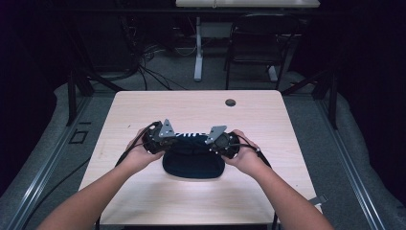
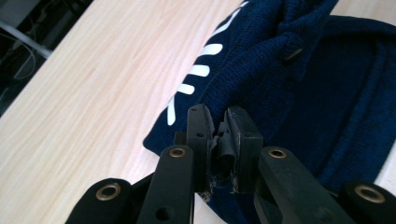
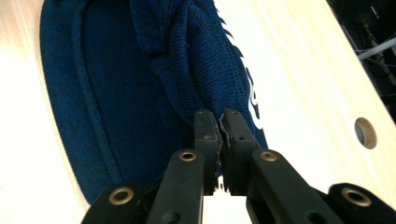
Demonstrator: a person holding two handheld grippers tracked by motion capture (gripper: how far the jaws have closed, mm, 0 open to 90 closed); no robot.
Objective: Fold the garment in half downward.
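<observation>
A: Position of hands?
B: Both forearms reach in from the near edge; left gripper (image 1: 167, 136) and right gripper (image 1: 214, 139) face each other, low over the table (image 1: 143, 103).
A: Jaws?
B: Each pair is clamped on the blue knit garment (image 1: 194, 160) lying mid-table, one at each side

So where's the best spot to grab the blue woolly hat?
Probably by its edge at the two ends, coming in low from each side. The blue hat lies flat and floppy on the table, so only a fold of knit gives the jaws something to pinch. The left gripper and right gripper each pinch the knit at opposite ends, which should spread it evenly.
</observation>
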